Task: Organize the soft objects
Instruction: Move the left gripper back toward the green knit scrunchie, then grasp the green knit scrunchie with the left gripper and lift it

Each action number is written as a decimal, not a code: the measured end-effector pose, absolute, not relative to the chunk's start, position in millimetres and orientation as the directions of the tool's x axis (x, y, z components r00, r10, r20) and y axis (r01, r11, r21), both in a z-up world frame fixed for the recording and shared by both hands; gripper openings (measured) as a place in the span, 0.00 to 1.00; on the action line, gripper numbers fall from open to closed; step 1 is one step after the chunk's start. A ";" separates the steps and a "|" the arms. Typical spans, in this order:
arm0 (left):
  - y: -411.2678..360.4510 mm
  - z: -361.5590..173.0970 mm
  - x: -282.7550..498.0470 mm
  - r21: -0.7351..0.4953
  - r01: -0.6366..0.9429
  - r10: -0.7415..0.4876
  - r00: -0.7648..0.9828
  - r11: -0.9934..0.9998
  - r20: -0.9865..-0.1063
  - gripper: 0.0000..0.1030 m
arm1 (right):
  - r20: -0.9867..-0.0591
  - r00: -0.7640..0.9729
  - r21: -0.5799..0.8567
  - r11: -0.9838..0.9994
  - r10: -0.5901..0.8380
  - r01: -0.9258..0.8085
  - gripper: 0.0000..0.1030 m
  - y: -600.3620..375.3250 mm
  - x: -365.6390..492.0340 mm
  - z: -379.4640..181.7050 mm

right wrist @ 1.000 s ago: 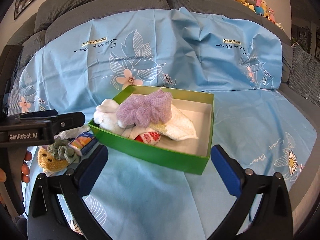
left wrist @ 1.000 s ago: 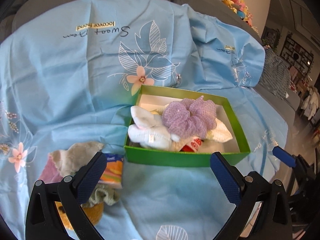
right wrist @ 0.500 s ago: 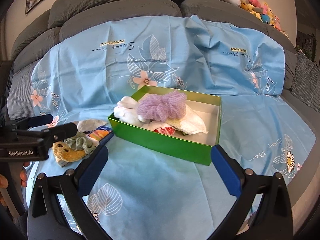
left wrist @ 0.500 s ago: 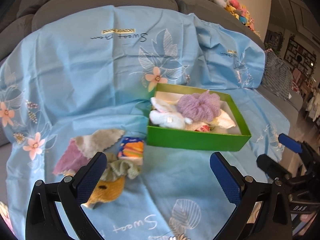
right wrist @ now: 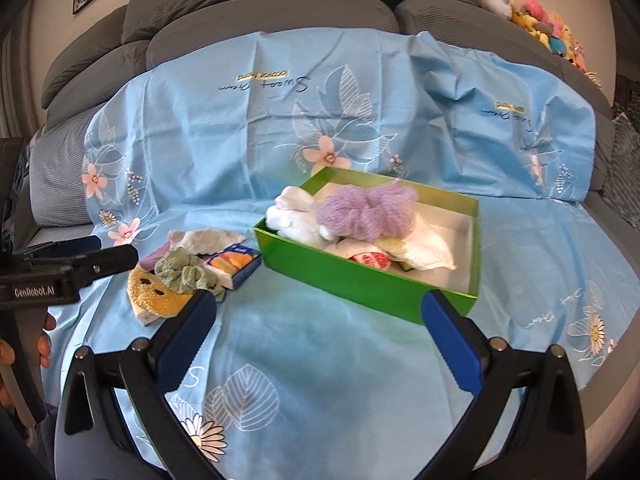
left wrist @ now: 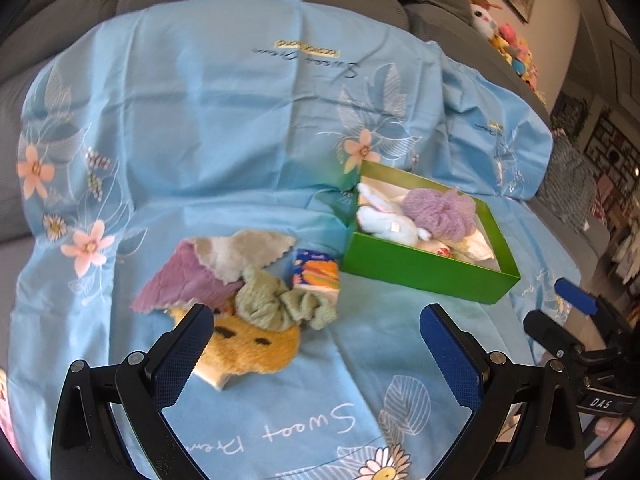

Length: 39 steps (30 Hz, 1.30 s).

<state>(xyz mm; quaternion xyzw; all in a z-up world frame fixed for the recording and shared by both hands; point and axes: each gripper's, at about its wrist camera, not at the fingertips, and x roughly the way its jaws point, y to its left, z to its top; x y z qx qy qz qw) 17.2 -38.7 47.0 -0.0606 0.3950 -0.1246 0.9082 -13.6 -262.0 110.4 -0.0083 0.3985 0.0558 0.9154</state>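
Left wrist view: left tool (left wrist: pixel 316 344) spread wide, empty, above green scrunchie (left wrist: pixel 276 304) on yellow plush (left wrist: pixel 248 346); green box (left wrist: pixel 424 270) well right. Right tool (right wrist: pixel 318 320) likewise wide, empty.

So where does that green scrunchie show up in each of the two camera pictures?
Left wrist view: the green scrunchie sits low and centre-left, resting on the yellow plush, just beyond the open left gripper.
Right wrist view: the green scrunchie lies at middle left, above the left finger of the open right gripper.
Shared landmark: the green box, to the scrunchie's right in both.
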 end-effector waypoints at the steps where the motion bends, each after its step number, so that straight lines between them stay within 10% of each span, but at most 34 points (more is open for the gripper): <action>1: -31.8 44.9 17.4 -0.225 0.171 -0.281 0.652 0.959 -0.704 1.00 | -0.734 0.671 0.038 0.992 0.107 -0.117 0.99 -259.9 -13.8 108.3; 12: 33.4 -6.4 12.6 -0.351 0.087 -0.333 0.587 0.932 -0.738 1.00 | -0.758 0.523 0.251 0.914 0.390 -0.319 0.99 -209.0 -14.3 50.5; 26: -4.6 -9.3 69.8 -0.257 0.346 -0.415 0.541 0.903 -0.731 0.98 | -0.738 0.489 0.322 0.880 0.464 -0.349 0.86 -166.0 26.0 11.6; 34: -5.5 -35.7 98.9 -0.348 0.328 -0.469 0.454 0.878 -0.758 0.53 | -0.748 0.457 0.347 0.871 0.481 -0.349 0.65 -153.1 52.8 -9.7; 39: 4.4 -44.3 108.2 -0.407 0.291 -0.498 0.427 0.866 -0.755 0.18 | -0.764 0.429 0.353 0.869 0.482 -0.348 0.35 -147.4 64.7 -19.6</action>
